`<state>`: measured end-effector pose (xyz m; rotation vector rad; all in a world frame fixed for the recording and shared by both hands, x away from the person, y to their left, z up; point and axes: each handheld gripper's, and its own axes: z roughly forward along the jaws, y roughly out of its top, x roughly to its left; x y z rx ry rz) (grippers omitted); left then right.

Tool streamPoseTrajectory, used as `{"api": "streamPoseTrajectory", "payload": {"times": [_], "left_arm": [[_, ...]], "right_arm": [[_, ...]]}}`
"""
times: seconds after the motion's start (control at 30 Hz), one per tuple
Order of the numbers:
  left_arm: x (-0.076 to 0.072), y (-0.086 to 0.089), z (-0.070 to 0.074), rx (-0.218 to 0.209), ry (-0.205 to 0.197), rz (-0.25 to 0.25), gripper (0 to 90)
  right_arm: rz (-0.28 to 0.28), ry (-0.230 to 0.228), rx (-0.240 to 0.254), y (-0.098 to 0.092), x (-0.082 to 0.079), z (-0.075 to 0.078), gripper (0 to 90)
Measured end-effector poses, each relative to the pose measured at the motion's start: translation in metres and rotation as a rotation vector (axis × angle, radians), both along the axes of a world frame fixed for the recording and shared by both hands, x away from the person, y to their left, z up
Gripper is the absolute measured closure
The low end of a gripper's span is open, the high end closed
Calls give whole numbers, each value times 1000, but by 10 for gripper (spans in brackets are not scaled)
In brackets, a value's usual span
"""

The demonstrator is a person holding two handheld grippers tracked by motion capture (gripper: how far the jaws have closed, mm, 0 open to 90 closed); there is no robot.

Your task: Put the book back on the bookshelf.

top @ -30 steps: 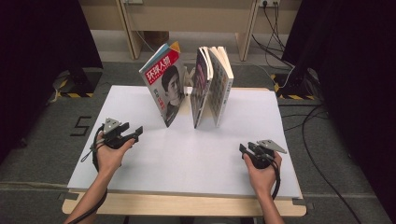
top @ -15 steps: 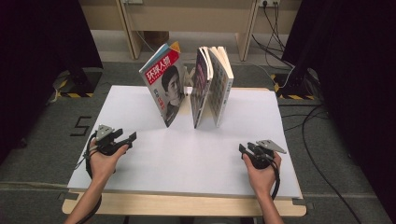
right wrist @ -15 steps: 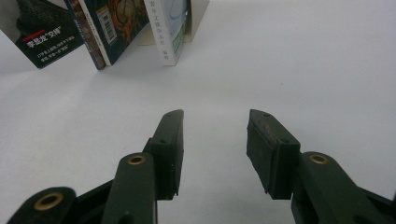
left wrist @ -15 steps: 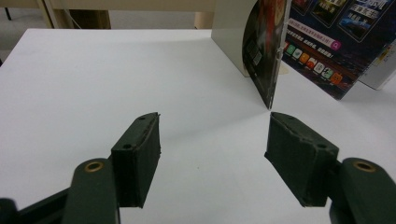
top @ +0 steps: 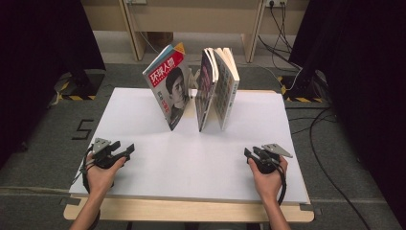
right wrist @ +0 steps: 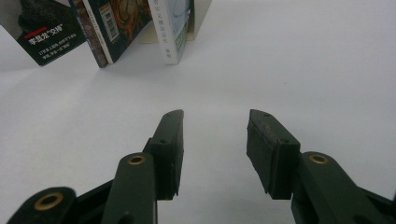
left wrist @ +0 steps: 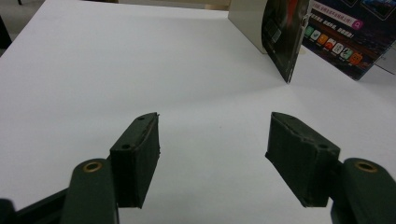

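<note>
Left claw (top: pixel 125 150) has dropped back toward the worktop (top: pixel 201 158) edge, both claws wide and empty, right claw (top: pixel 251 154) parked, books (top: pixel 218 86) and magazine (top: pixel 170 86) untouched.

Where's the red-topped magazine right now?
In the high view the magazine stands tilted at the table's far middle, just left of the standing books, well ahead of both grippers.

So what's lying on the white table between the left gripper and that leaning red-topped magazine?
Nothing: in the high view only bare white tabletop separates the open left gripper from the magazine.
</note>
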<state>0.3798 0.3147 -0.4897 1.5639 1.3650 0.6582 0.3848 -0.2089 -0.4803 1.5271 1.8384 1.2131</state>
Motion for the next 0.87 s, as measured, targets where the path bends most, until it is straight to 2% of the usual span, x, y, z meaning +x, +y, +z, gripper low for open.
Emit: {"api": "streamPoseTrajectory", "payload": {"times": [0.37, 0.57, 0.7, 0.87], "left_arm": [[-5, 4, -10, -19, 4, 6, 330], [-4, 2, -10, -13, 4, -9, 329], [-5, 3, -10, -26, 4, -7, 331], [-4, 3, -10, -20, 7, -14, 336]], "right_arm": [[-11, -1, 2, -4, 1, 1, 570], [-32, 5, 8, -9, 4, -1, 570], [-39, 8, 15, -11, 4, -1, 568], [-40, 30, 18, -11, 7, -6, 569]]}}
